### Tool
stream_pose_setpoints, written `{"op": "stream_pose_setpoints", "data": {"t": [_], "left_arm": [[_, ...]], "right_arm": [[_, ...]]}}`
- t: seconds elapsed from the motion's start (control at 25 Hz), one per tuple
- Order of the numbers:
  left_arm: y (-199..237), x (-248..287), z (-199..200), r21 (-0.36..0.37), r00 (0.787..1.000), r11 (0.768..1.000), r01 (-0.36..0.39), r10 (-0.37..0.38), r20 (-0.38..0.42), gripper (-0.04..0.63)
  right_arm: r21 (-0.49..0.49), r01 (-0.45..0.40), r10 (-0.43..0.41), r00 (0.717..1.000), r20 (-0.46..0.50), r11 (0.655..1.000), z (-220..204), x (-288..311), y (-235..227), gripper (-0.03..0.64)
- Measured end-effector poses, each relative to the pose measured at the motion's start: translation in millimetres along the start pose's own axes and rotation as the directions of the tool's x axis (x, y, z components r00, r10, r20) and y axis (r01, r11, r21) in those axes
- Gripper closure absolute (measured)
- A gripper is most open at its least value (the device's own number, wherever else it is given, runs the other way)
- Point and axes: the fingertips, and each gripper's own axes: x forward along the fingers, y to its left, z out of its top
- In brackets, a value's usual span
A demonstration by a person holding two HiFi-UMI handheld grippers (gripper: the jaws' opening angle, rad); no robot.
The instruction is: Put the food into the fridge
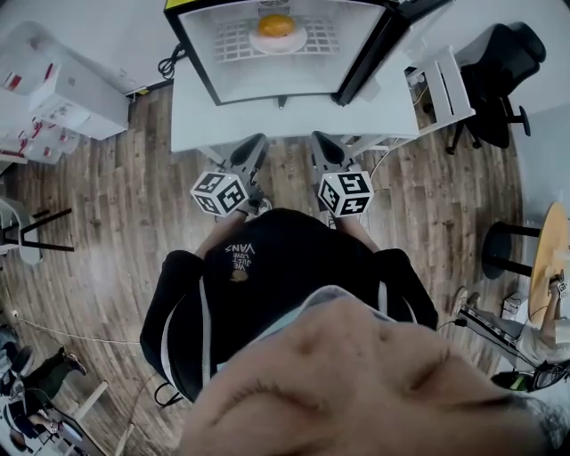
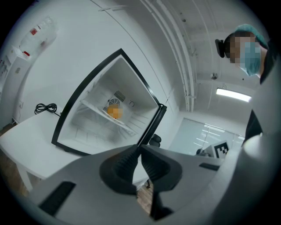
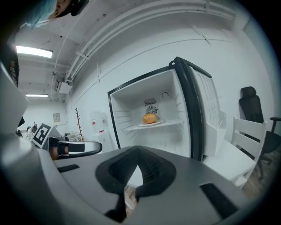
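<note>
A small fridge [image 1: 276, 53] stands open on a white table [image 1: 205, 125], its door [image 1: 374, 53] swung to the right. Inside, an orange bun [image 1: 276, 25] lies on a white plate on the wire shelf. The same bun [image 3: 150, 118] shows on its plate in the right gripper view, and as a blurred orange bun [image 2: 114, 112] in the left gripper view. My left gripper [image 1: 256, 142] and right gripper [image 1: 321, 141] hang side by side before the table's front edge, well short of the fridge. Both are shut with nothing between the fingers: left gripper [image 2: 139, 149], right gripper [image 3: 138, 156].
A white slatted chair [image 1: 445, 85] and a black office chair [image 1: 499, 62] stand right of the table. A black stool [image 1: 508, 249] and a round wooden table [image 1: 557, 249] are at far right. White cabinets [image 1: 62, 89] line the left wall. A black cable [image 1: 165, 64] lies beside the fridge.
</note>
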Motion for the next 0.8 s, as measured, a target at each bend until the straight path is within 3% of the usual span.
{"op": "stream_pose_setpoints", "data": {"t": [0.8], "left_arm": [[-6.2, -1.4, -3.4, 0.009, 1.0, 1.0, 0.0, 0.0, 0.002, 0.56]], "right_arm": [[0.001, 0.001, -0.001, 1.0, 0.003, 1.0, -2.8, -7.4, -1.1, 0.604]]}}
